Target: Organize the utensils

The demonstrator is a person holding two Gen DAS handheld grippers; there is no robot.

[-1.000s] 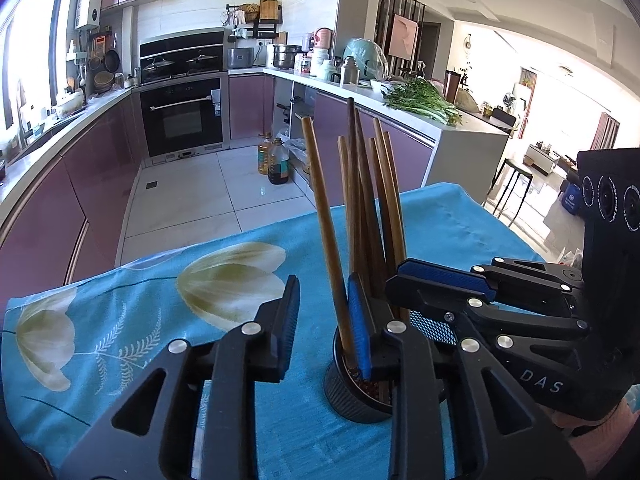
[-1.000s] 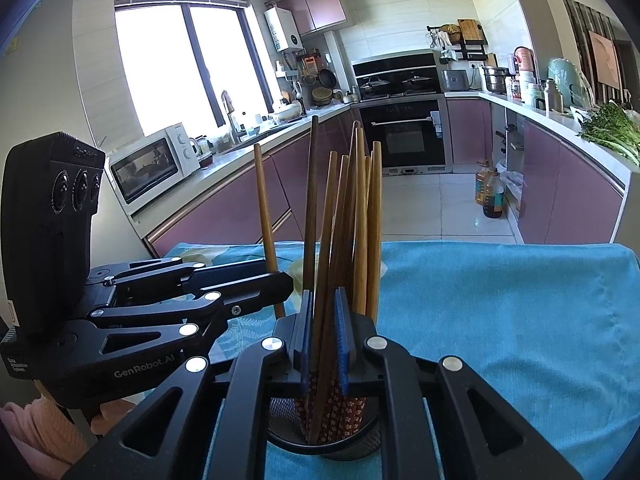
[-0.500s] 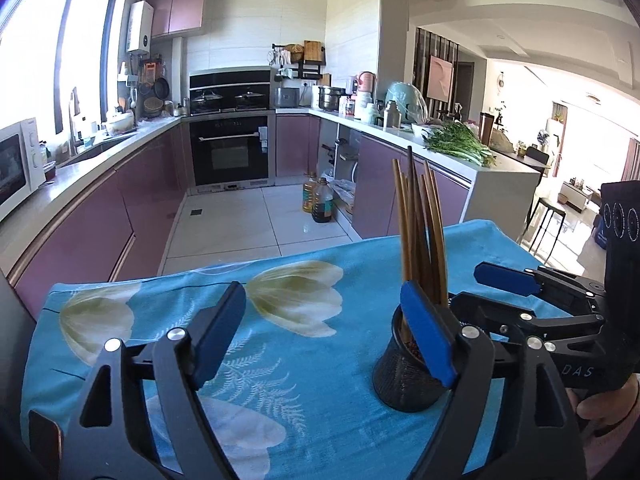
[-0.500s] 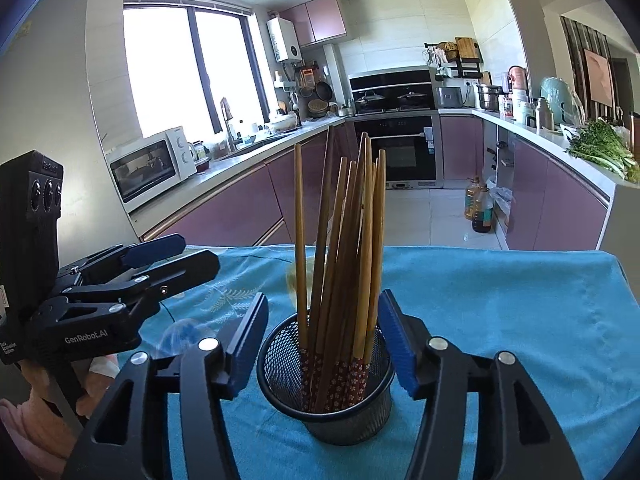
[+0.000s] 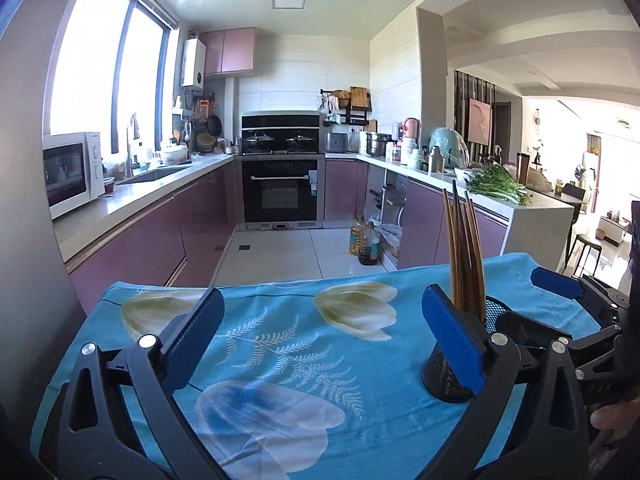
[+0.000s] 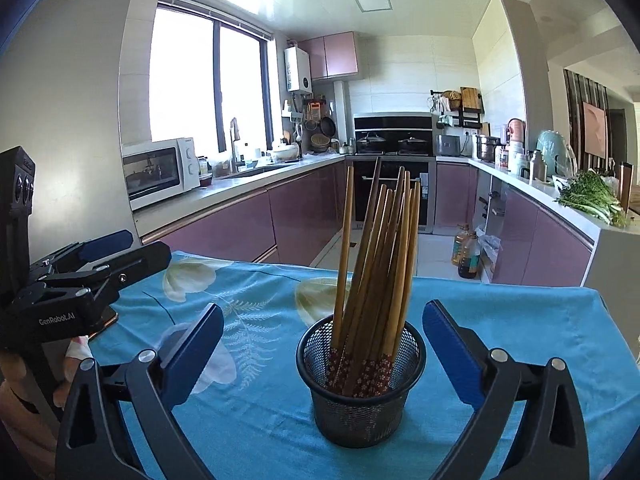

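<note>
Wooden chopsticks [image 6: 376,264], bundled in a black mesh cup [image 6: 360,392], patterned red ends down, plain ends fanned upward and leaning toward the right side of the right wrist view. Cup upright on a blue flowered cloth [image 6: 500,320], near the table's near edge.

Right gripper [image 6: 322,318]: jaws opening, spread wide, pads clear of everything; cup just ahead on the line between the fingers, untouched. Left gripper [image 5: 323,302]: jaws also opening, spread wide, only bare cloth between them; cup off to its right, partly hidden behind the right-hand finger. Nothing held by either.

Handling, as a judgement: light, stiff, smooth sticks, likely slippery against flat pads and prone to rolling or scissoring if pinched off-centre. Not fragile. Loose in the cup, so apt to rattle and shift when one is disturbed. Mesh cup light too, thin-walled, probably springy under a squeeze and easy to tip with tall sticks levering from above; soft cloth beneath offering some friction but also able to bunch.

Where to take hold: for the sticks, across the bare shafts above the rim, several gathered at once, pads square to the bundle. For the cup, across its sides below the rim, low enough to keep the load from toppling, gently enough not to dent the mesh. Best steadied with one gripper while lifting from it with the other.
</note>
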